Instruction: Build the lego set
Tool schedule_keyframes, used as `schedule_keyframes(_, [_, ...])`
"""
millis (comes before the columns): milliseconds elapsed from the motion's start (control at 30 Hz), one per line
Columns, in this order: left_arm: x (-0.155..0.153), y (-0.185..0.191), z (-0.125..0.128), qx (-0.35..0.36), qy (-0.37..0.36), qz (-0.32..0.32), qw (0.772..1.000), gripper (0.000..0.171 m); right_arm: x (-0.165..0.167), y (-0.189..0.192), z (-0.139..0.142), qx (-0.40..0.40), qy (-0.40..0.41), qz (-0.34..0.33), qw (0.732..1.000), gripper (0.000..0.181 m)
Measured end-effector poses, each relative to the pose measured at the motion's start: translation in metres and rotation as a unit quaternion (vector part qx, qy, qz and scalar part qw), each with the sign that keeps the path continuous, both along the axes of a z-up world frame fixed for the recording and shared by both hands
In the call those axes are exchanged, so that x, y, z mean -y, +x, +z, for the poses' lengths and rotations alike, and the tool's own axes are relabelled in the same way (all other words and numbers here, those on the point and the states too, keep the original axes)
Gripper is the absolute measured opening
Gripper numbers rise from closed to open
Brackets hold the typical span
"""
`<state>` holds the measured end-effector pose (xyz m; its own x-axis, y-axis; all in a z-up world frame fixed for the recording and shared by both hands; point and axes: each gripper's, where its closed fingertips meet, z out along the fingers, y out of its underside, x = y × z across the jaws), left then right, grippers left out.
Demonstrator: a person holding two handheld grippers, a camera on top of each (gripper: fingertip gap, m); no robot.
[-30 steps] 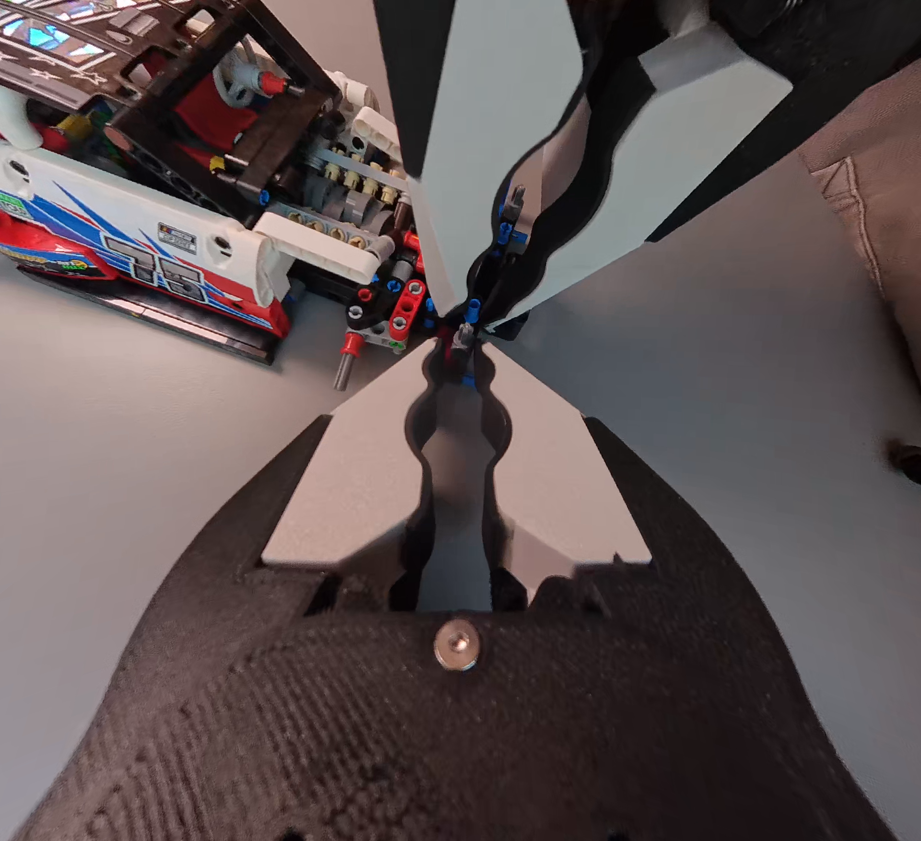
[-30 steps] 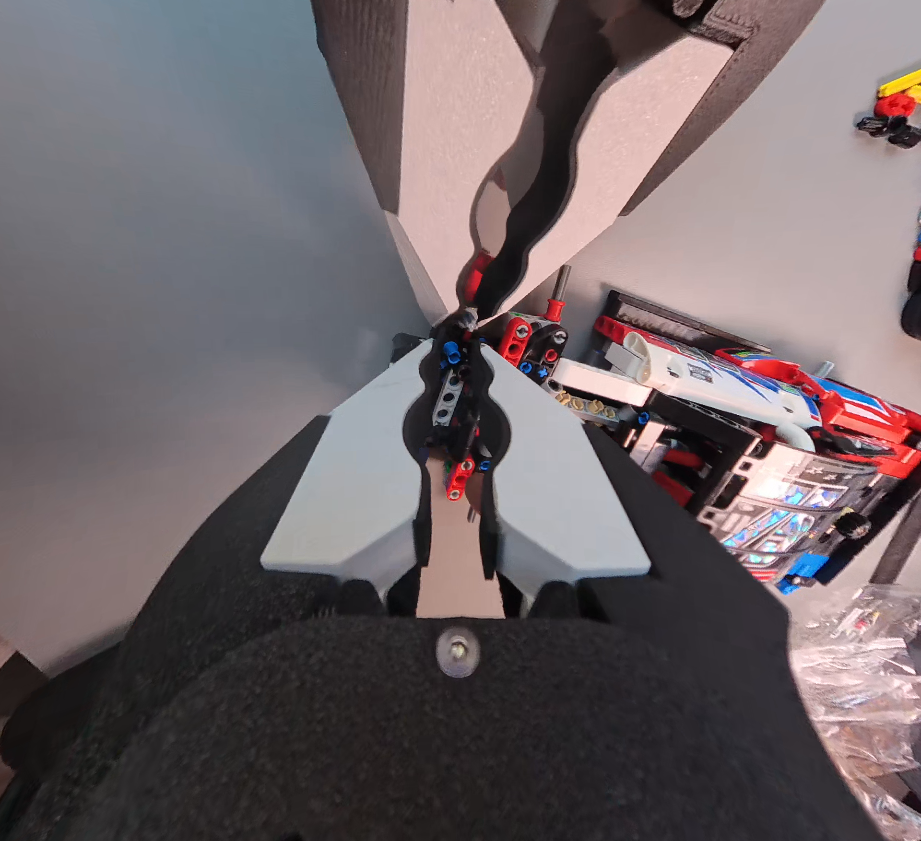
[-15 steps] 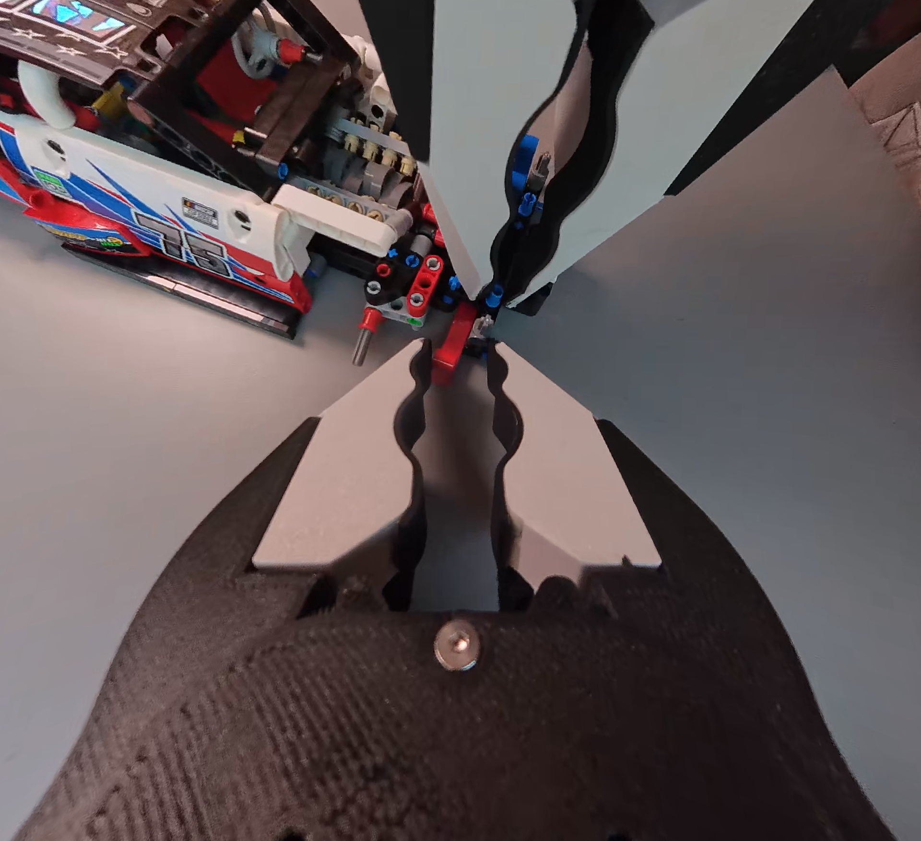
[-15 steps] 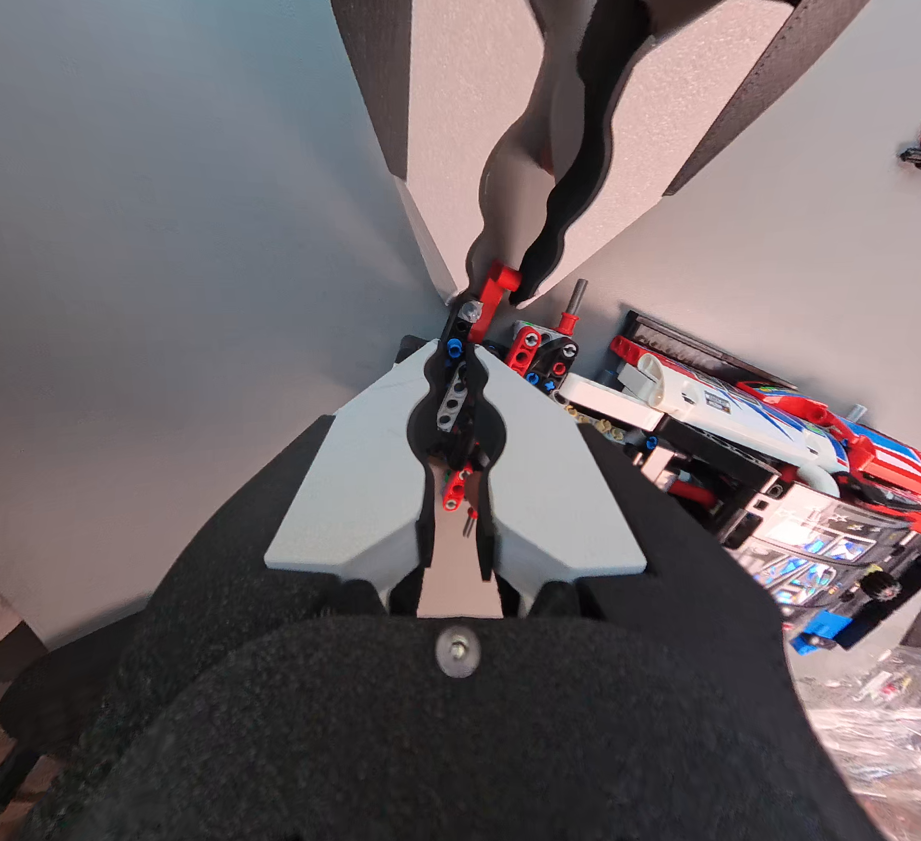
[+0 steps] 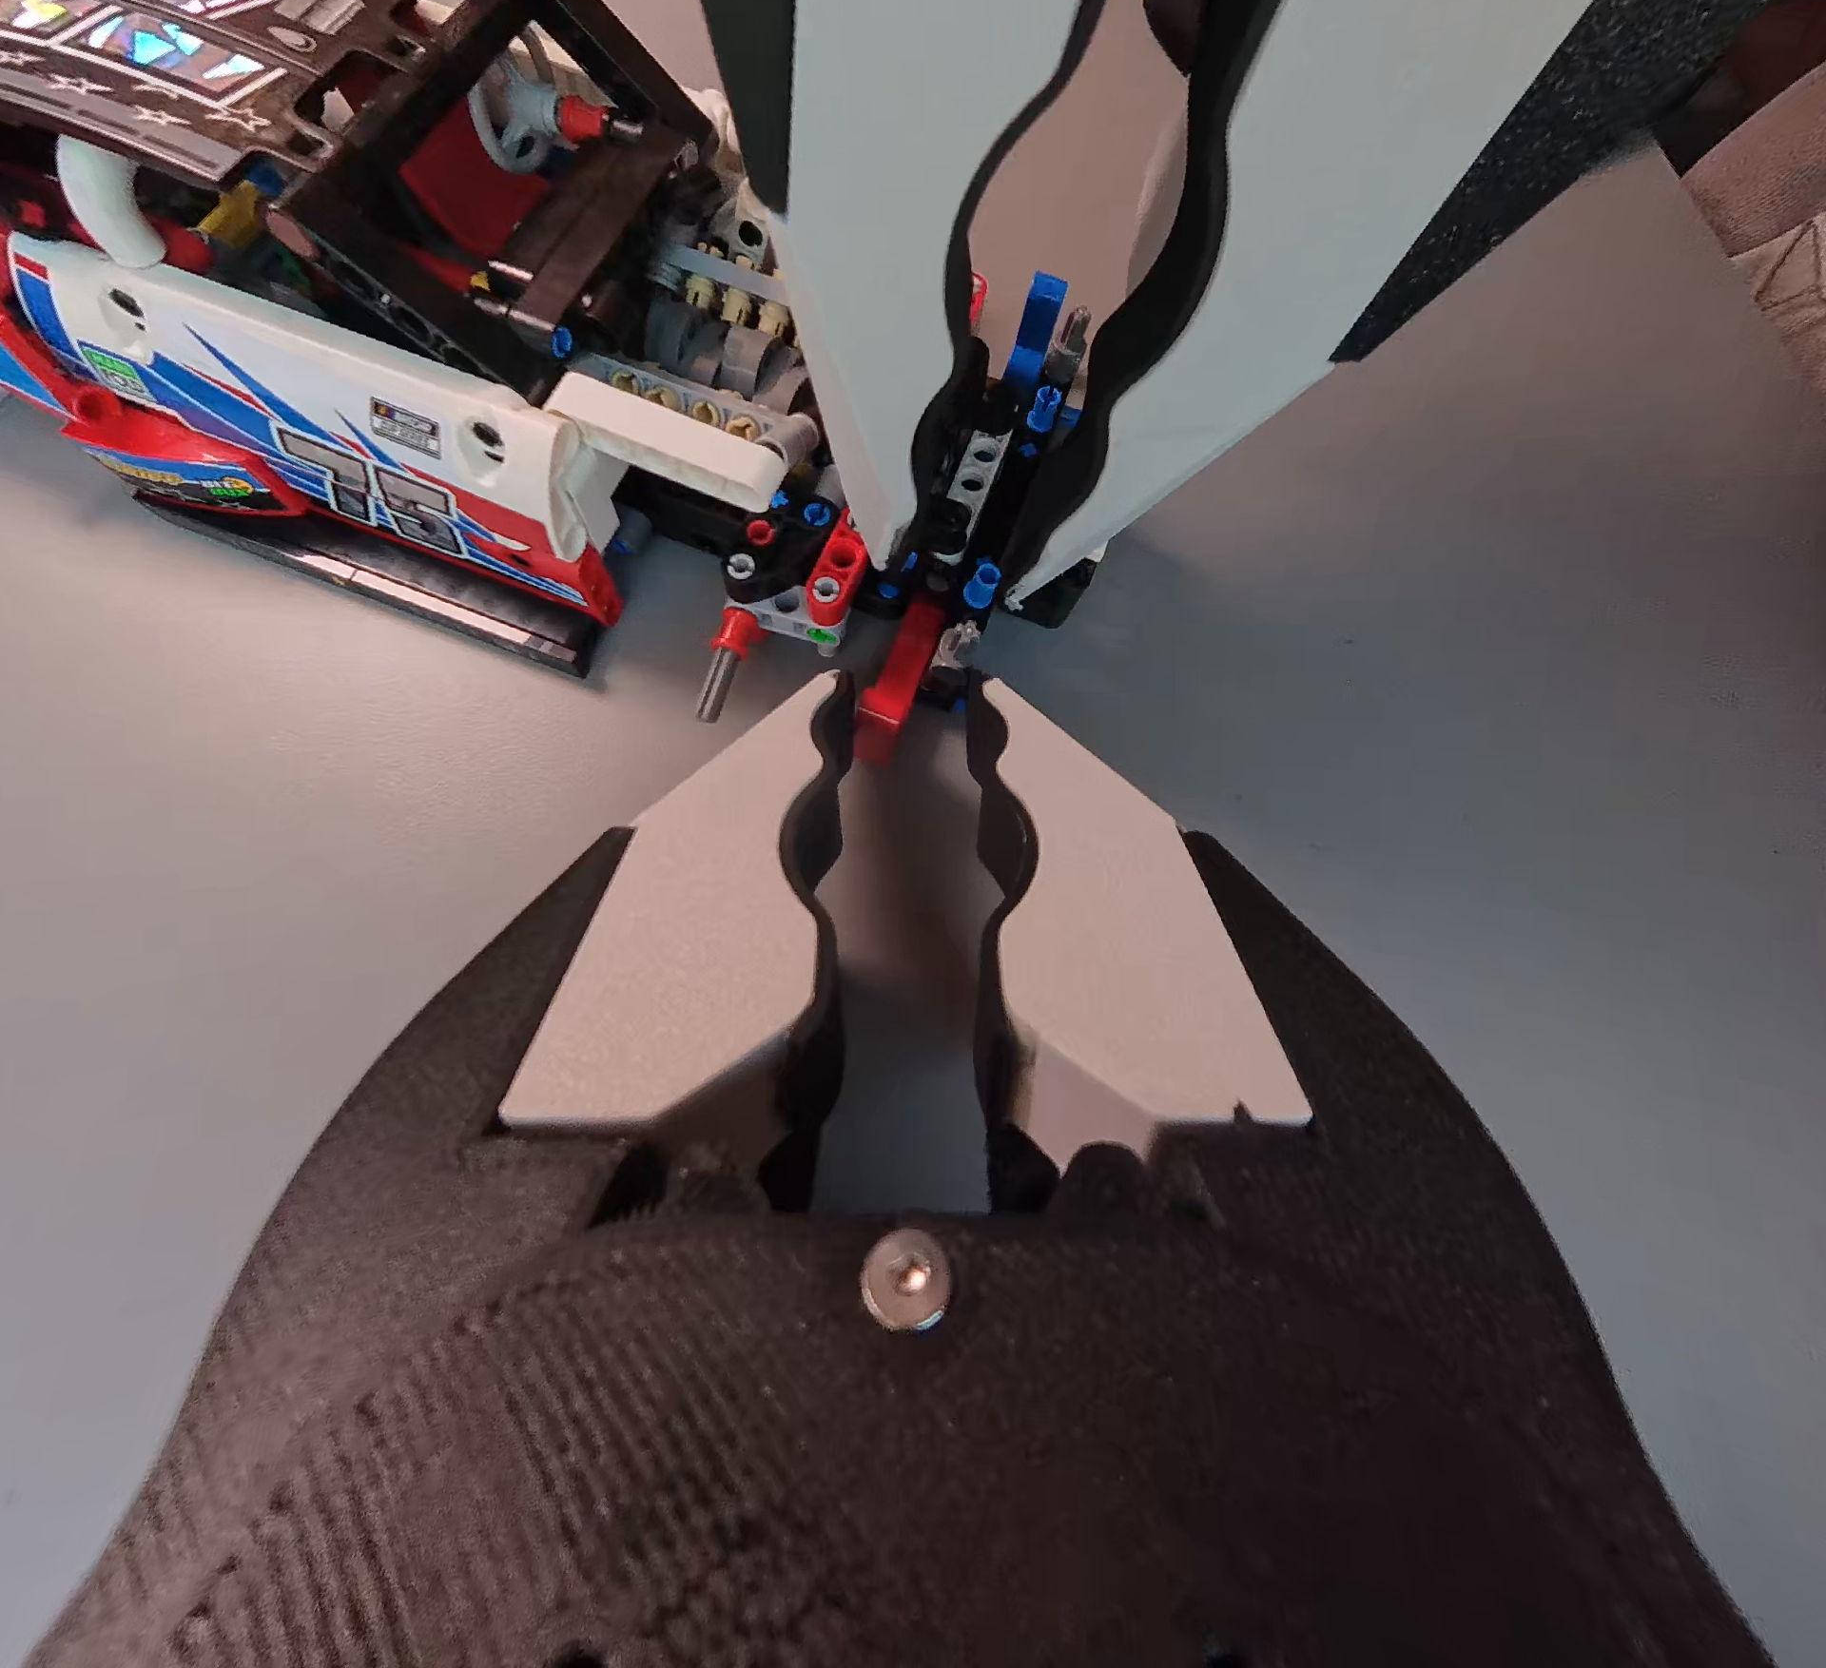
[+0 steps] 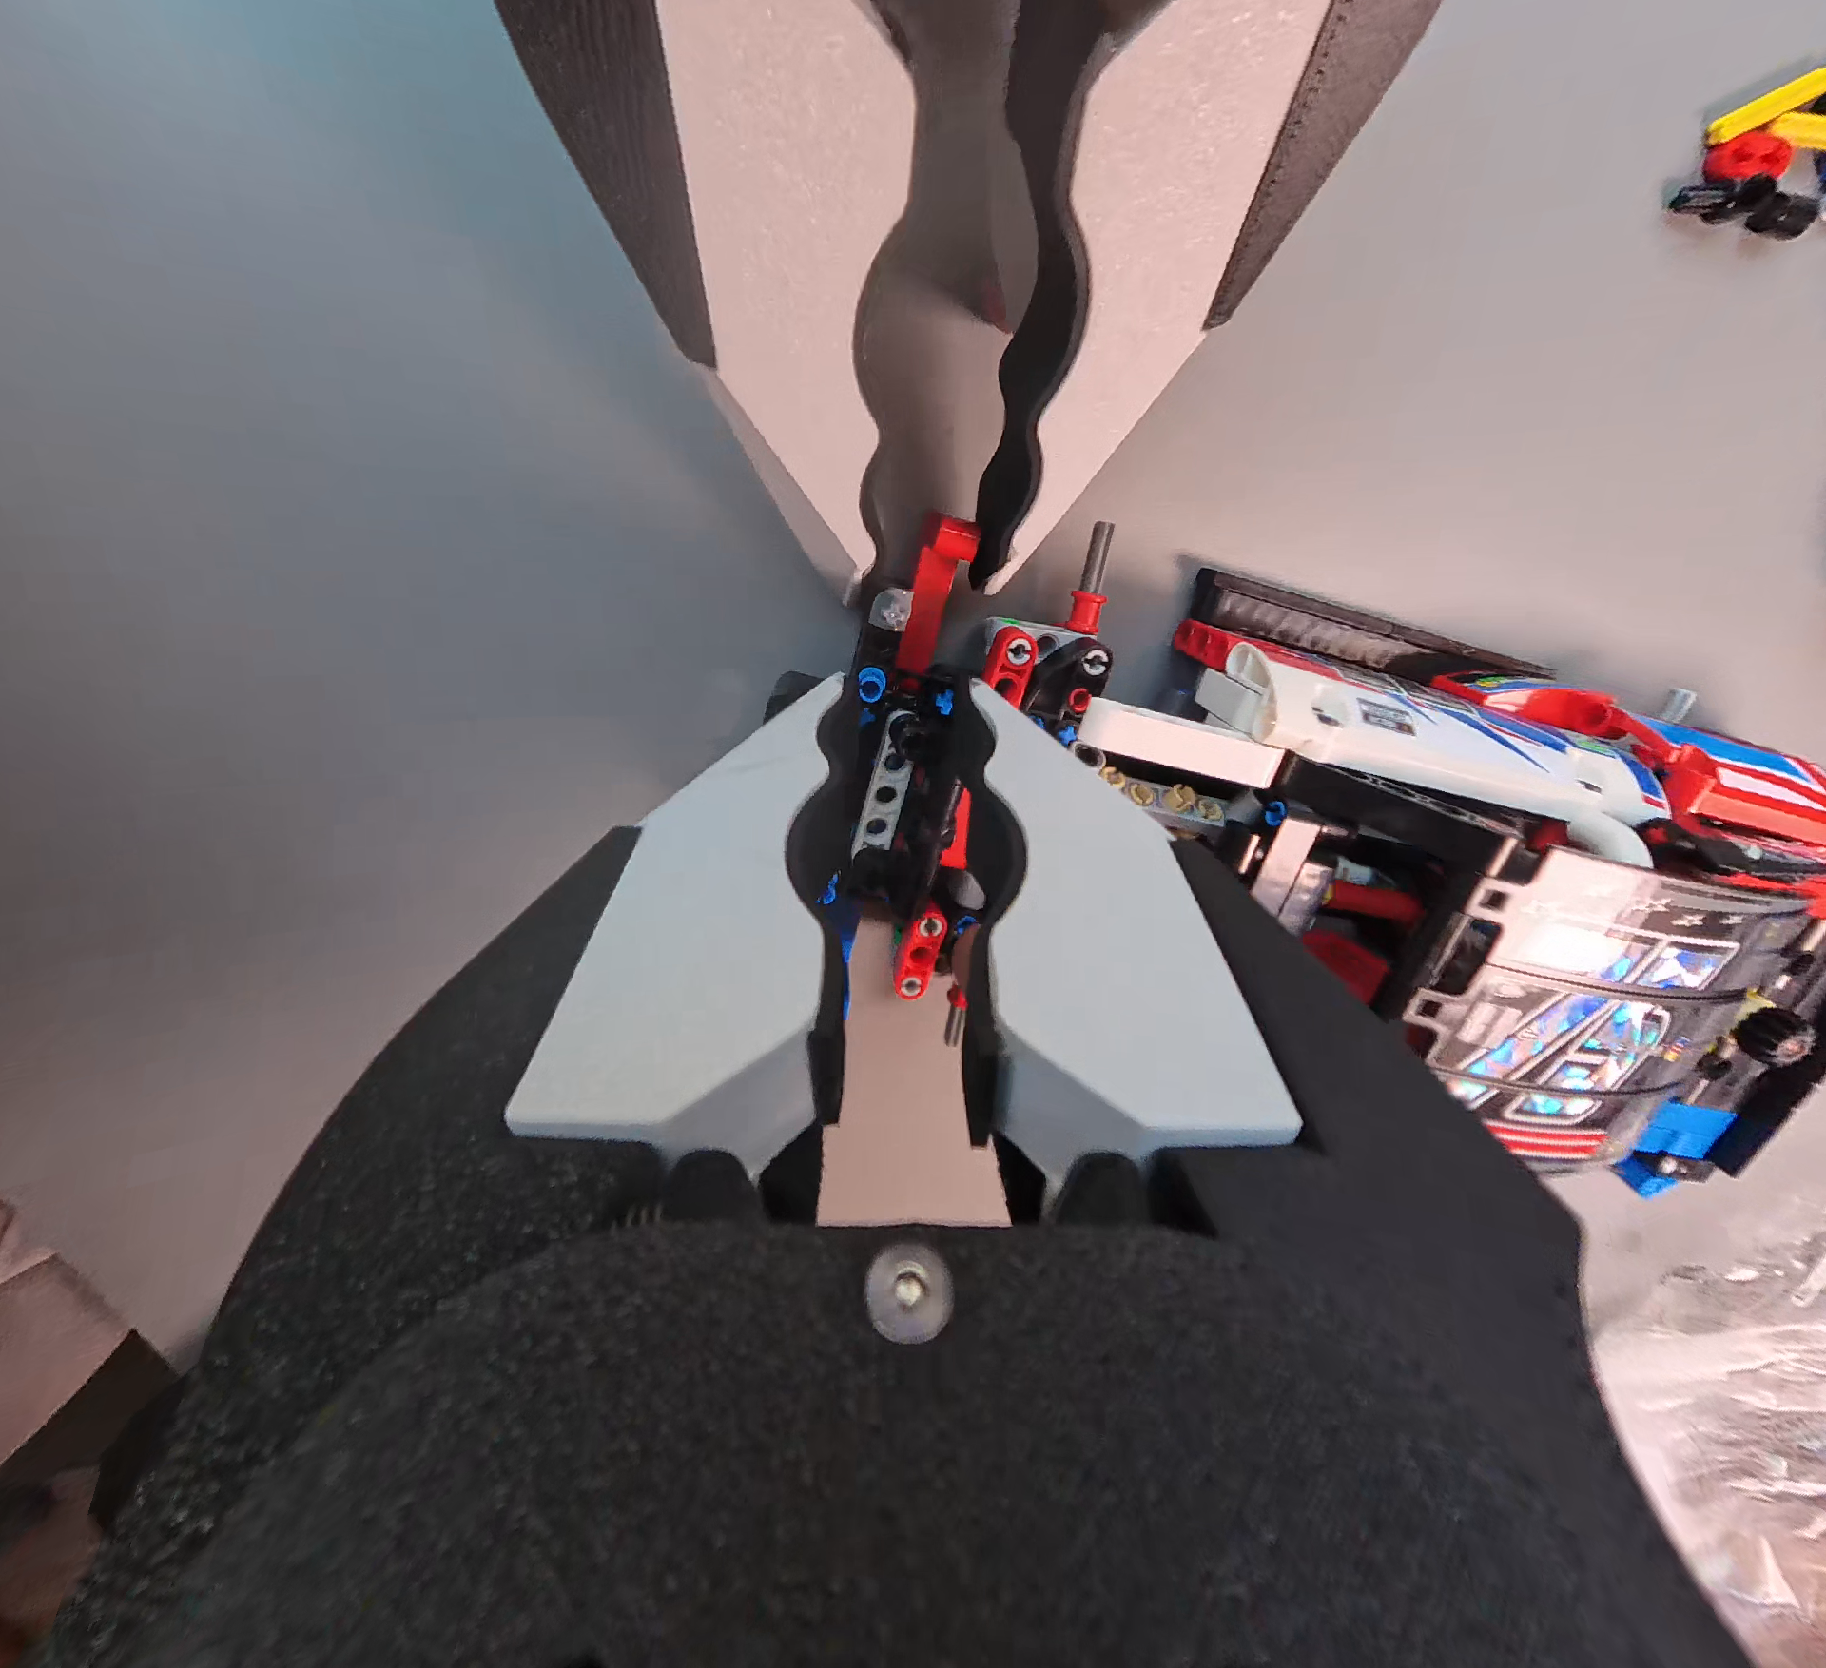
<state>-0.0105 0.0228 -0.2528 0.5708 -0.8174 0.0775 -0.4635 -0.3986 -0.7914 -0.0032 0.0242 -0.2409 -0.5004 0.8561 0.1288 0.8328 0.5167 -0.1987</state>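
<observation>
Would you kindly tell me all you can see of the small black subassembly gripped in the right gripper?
The black subassembly is a narrow plastic stack of black beams with a light grey holed beam along it, blue pins, and a red lever at its far end. The right gripper is shut on it, holding it above the grey table beside the race car's open end. The left gripper faces it with jaws parted around the red lever's tip; contact there cannot be told.
</observation>
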Motion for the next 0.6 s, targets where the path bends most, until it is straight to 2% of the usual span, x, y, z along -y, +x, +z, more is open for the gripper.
schedule_keyframes(300, [0.002, -0.005, 0.003, 0.037, -0.035, 0.005, 0.999, 0.023, 0.003, 0.001, 0.002, 0.048, -0.033, -0.026, 0.998, 0.007])
schedule_keyframes(467, [0.005, -0.014, 0.001, 0.016, -0.019, -0.005, 1.000, 0.019, -0.003, -0.006, 0.006, 0.019, -0.032, -0.050, 0.998, 0.005])
schedule_keyframes(600, [0.004, -0.011, -0.001, -0.002, -0.006, -0.002, 1.000, 0.015, -0.009, -0.001, 0.000, 0.030, 0.006, -0.036, 0.999, 0.001])
